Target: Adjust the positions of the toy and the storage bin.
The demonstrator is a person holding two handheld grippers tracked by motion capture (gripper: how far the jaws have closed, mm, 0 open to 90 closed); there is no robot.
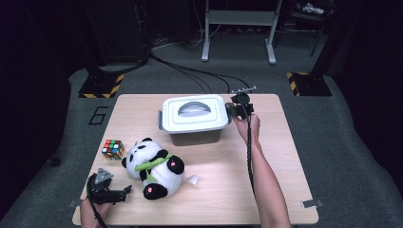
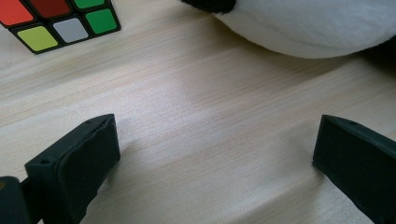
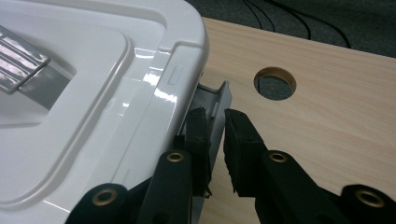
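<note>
A white-lidded storage box (image 1: 192,113) with a grey handle stands at the table's far middle. At its right end my right gripper (image 1: 234,110) is shut on the box's grey side latch (image 3: 219,95), which stands out from the lid (image 3: 93,93); the latch sits between my right gripper's (image 3: 215,116) two pads. Down at the near left corner my left gripper (image 1: 127,191) lies open on the wood, pointing right toward a plush panda (image 1: 157,168). Bare table shows between my left gripper's (image 2: 217,135) jaws, with the panda (image 2: 303,23) beyond.
A colour cube (image 1: 112,148) sits left of the panda, also the cube (image 2: 56,21) ahead of the left jaws. A round cable hole (image 3: 275,83) pierces the table (image 1: 285,156) past the latch. Stands and cables cover the floor behind.
</note>
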